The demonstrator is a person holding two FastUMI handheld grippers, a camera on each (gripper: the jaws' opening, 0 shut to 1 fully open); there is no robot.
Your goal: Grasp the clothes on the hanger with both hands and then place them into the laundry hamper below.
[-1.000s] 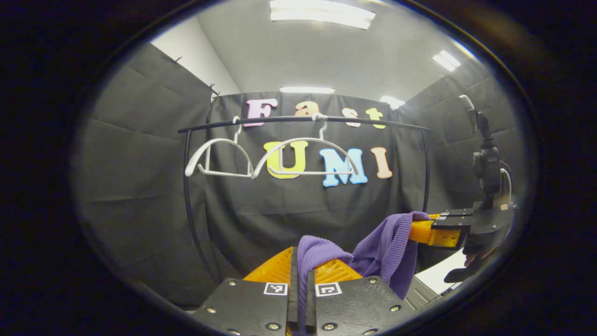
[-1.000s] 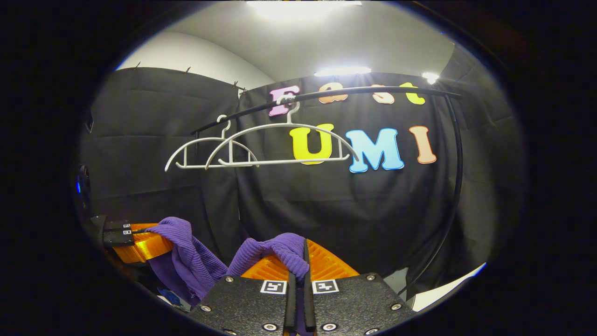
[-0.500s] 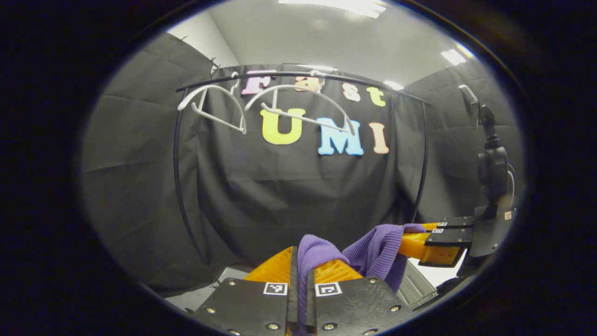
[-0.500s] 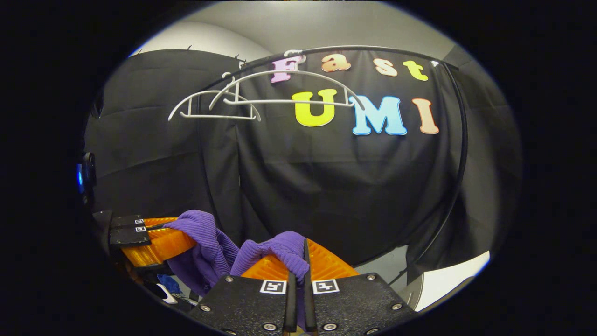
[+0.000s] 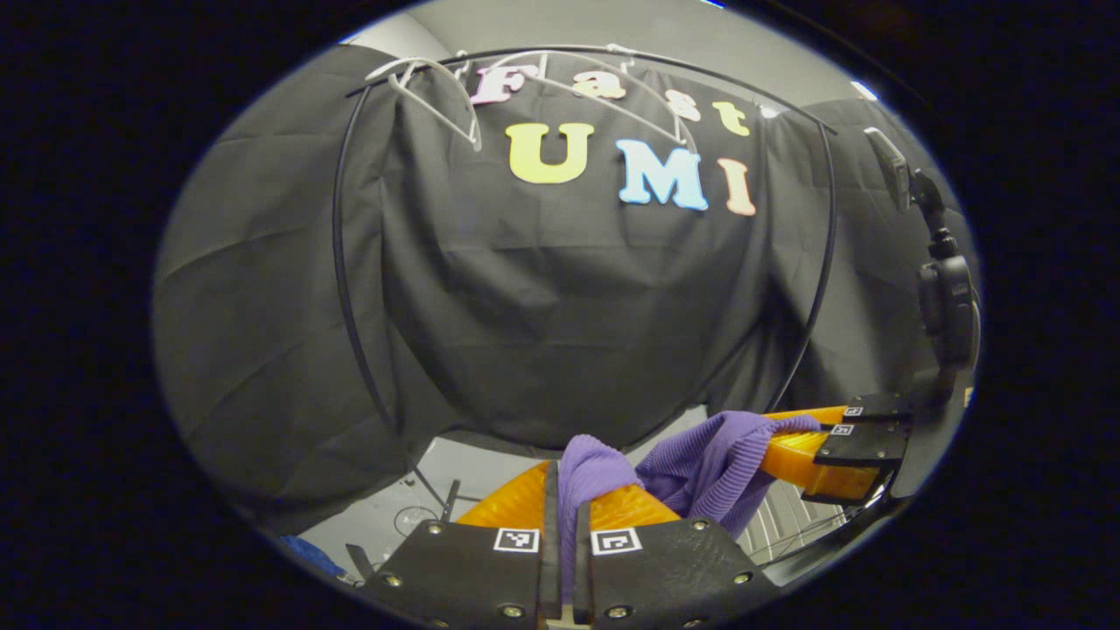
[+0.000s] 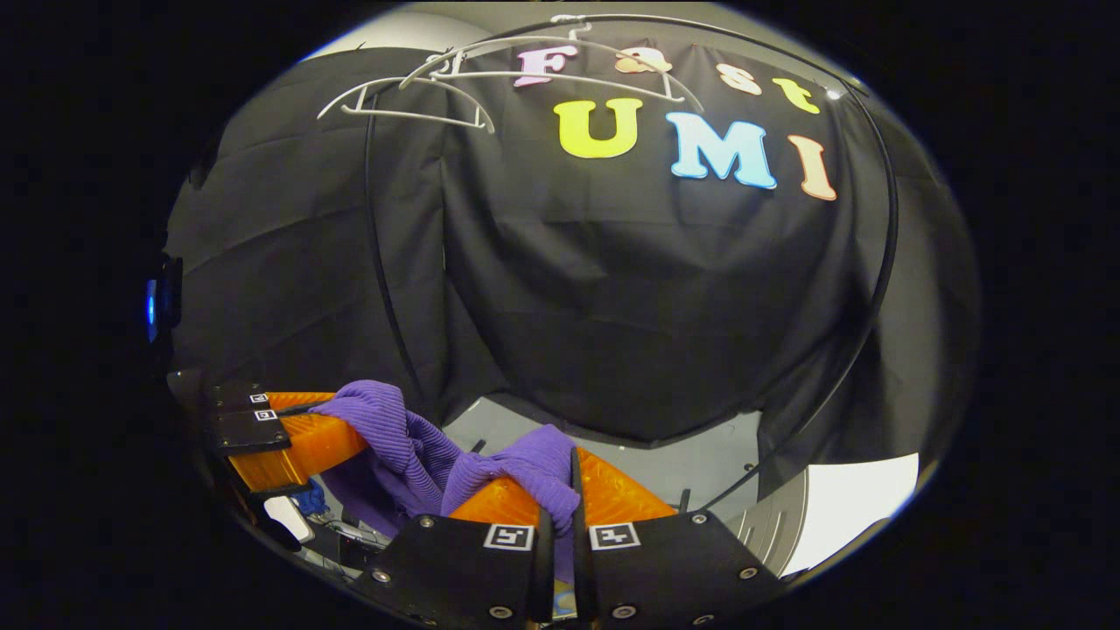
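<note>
Black cloth drapes the booth's back wall, and a thin black garment rack (image 5: 343,262) arches in front of it. Along the top of the left gripper view two white hangers (image 5: 437,83) hang bare on the rack's bar, one at the upper left and one nearer the top centre; the right gripper view has the same hangers (image 6: 411,92) in its upper left. At the bottom centre of the left gripper view the left hand-held gripper (image 5: 560,503) is pinched narrow on a fold of the purple ribbed garment (image 5: 700,464), which stretches rightward to the right hand-held gripper (image 5: 809,442) at the lower right, its fingers also clamped on the cloth. In the right gripper view the left hand-held gripper (image 6: 297,433) sits at the lower left holding one end of the purple garment (image 6: 394,437), which sags between the two tools, and the right hand-held gripper (image 6: 560,499) at the bottom centre is closed on the other end. Pale grey floor (image 6: 682,455) shows below the wall cloth.
</note>
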